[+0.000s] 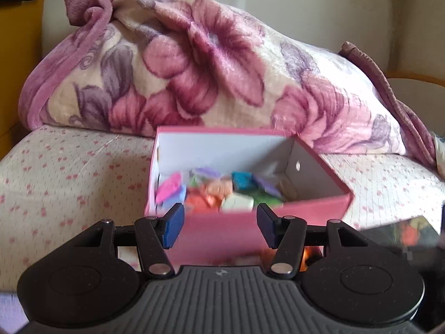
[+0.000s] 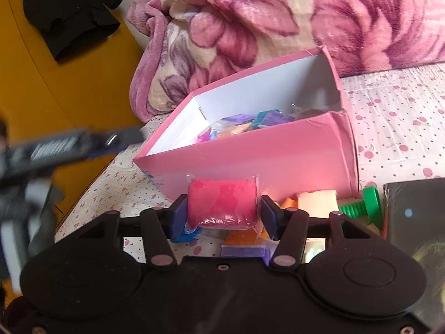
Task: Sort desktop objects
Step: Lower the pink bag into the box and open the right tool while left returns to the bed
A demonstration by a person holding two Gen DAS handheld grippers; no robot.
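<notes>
Our right gripper [image 2: 224,217] pinches a pink clay packet [image 2: 222,206] between both pads, just in front of the pink box [image 2: 250,153] on the dotted sheet [image 2: 403,117]. Our left gripper [image 1: 219,222] hangs wide open with nothing between its pads, near the box's front wall [image 1: 222,233]. Inside the box we see more coloured packets [image 1: 211,189]. Other packets and a green screw [image 2: 361,206] lie beside the box. A floral blanket [image 1: 194,69] is heaped behind.

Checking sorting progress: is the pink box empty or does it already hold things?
Partly filled. The pink box is open-topped, and colourful wrapped packets cover its floor, well below the rim; its white inner walls are mostly bare.
</notes>
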